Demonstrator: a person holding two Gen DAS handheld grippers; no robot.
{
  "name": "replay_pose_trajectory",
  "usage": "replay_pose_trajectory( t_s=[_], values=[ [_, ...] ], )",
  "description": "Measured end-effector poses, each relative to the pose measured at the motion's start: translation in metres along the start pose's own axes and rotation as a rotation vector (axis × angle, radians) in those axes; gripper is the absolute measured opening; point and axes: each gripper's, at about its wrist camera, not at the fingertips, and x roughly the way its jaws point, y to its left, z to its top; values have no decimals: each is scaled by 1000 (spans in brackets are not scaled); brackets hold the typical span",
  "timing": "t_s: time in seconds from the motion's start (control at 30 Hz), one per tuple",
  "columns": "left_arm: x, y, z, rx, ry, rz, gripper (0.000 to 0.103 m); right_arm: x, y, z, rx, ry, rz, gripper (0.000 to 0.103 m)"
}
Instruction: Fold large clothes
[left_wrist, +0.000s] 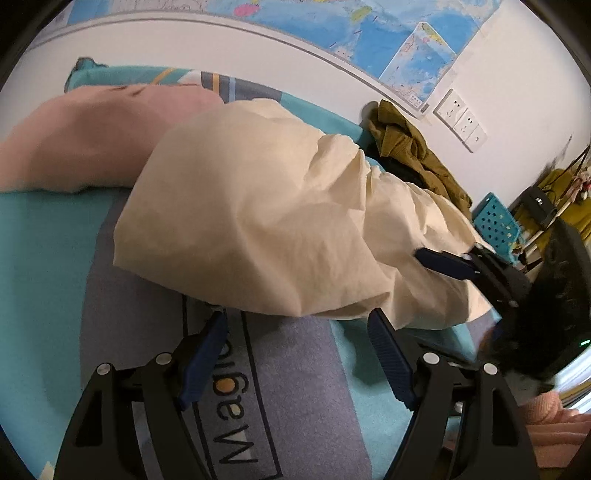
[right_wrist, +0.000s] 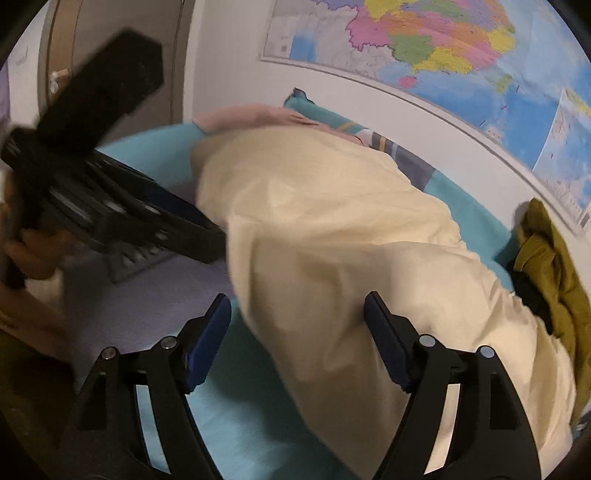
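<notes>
On the bed (left_wrist: 44, 236), over the teal sheet, the cream garment (left_wrist: 258, 206) lay bunched in a long hump, roughly folded, its near edge just ahead of my left gripper (left_wrist: 295, 321). Left fingers (left_wrist: 207, 343) stood wide apart, nothing between them, the cloth edge touching or just over the tips. My right gripper (right_wrist: 295, 306) also had its fingers apart, garment edge lying between them but not pinched; I held nothing with either.

Risks as I judged them: the fold was loose and lumpy, so a one-sided grab could drag the whole hump and undo it. Pinching too deep might catch the sheet with the cloth. The two grippers sat close at the same edge, so they could knock each other. The right view was blurred, so edge placement was uncertain.

Counts: one cream garment, one pink garment (left_wrist: 85, 136) behind it, one olive garment (left_wrist: 410, 147) crumpled by the wall with something dark under it, one blue perforated basket (left_wrist: 496, 225), two grippers, one wall map (right_wrist: 443, 48), three wall sockets (left_wrist: 461, 120)
</notes>
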Motion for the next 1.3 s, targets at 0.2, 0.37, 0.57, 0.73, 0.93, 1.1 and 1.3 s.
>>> replay_pose_trajectory(
  t_s=[0.2,0.37,0.57,0.73,0.93,1.1,1.3],
  values=[
    [5,11,2,-82,12,-89,82,5,-10,0,10,-7,-13,39],
    [12,12,8,-142,18,-159,83,-9,-31,8,130,-54,64,28],
    [15,19,16,-245,-17,-296,86,-5,-26,4,134,-35,86,34],
    [25,26,23,-321,-46,-310,87,-11,-30,0,197,-54,133,40],
    [46,10,34,-262,-31,-230,86,-41,-48,-19,336,-105,225,52],
    [60,-2,40,-202,-18,-148,67,-88,-85,-61,552,-164,332,67],
    [61,-5,41,-164,-7,-47,48,-129,-125,-151,886,-135,290,79]
  ],
)
